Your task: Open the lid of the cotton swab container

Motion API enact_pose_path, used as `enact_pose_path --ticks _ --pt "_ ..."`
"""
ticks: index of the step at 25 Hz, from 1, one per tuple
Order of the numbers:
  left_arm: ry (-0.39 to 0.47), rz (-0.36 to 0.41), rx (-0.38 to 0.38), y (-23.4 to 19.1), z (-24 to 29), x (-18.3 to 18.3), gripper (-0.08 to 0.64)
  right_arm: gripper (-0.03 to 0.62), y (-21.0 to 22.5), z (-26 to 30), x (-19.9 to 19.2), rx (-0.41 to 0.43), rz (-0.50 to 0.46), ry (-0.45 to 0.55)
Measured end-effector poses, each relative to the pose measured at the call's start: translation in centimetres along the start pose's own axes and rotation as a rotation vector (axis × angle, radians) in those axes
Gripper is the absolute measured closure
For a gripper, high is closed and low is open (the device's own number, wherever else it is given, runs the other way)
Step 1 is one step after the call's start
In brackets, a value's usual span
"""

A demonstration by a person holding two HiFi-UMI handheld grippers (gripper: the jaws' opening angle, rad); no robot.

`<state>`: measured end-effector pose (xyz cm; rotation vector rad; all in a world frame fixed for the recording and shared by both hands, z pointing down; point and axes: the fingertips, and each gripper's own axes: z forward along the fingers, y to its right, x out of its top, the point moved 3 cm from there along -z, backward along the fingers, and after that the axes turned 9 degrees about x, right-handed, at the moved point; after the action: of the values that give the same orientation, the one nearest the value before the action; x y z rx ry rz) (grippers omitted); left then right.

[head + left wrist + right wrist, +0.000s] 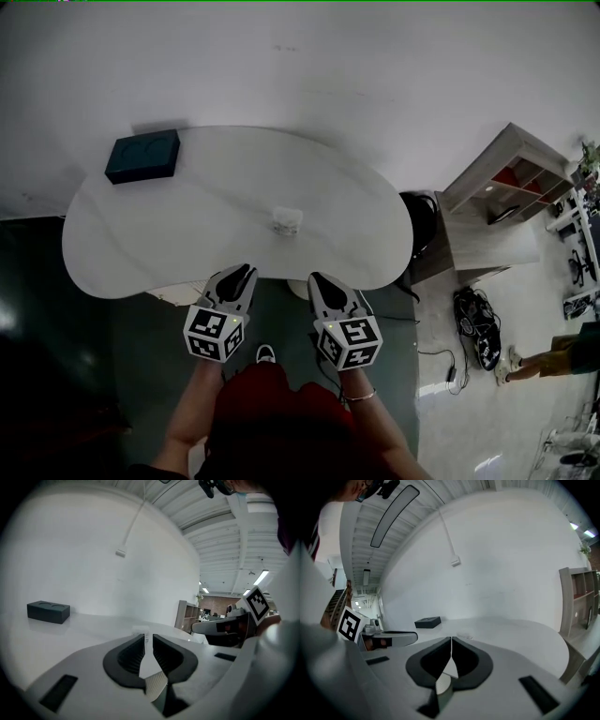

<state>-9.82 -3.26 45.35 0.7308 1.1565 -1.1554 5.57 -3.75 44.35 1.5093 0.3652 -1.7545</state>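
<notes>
White and nearly bare, the bench (pixel 187 234) carries the clear cotton swab container (pixel 287 221) at mid-frame and a dark box (pixel 142 156) at upper left. Our left gripper (pixel 246 271) and right gripper (pixel 318 279) hang at the near edge, fingers (pixel 432 662) clenched on nothing. We judge the task unstarted: the container sits untouched, so reaching, steadying and lifting the lid remain.

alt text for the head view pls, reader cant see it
Seen from above, a small clear plastic container sits toward the front of a white kidney-shaped table. The left gripper and right gripper, both shut and empty, point toward it from the table's near edge. A dark rectangular box lies at the far left.
</notes>
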Motion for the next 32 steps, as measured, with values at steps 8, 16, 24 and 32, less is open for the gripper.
enact_pose_path --ticks 8,16,24,32 --pt "-0.022 0.023 -0.07 -2.0 3.2 0.5 0.518 0.575 0.9 2.6 0.3 -0.059 0.0 -0.016" --pt "-0.057 0.073 -0.123 -2.6 5.7 0.0 0.465 0.575 2.0 4.0 0.1 -0.083 0.008 -0.037" --pt "-0.091 0.142 -0.163 -2.4 9.1 -0.5 0.4 0.575 4.4 5.5 0.5 -0.08 0.016 -0.047" --pt "-0.145 0.186 -0.222 -2.3 13.6 -1.6 0.345 0.575 7.7 7.3 0.6 -0.087 0.044 -0.065"
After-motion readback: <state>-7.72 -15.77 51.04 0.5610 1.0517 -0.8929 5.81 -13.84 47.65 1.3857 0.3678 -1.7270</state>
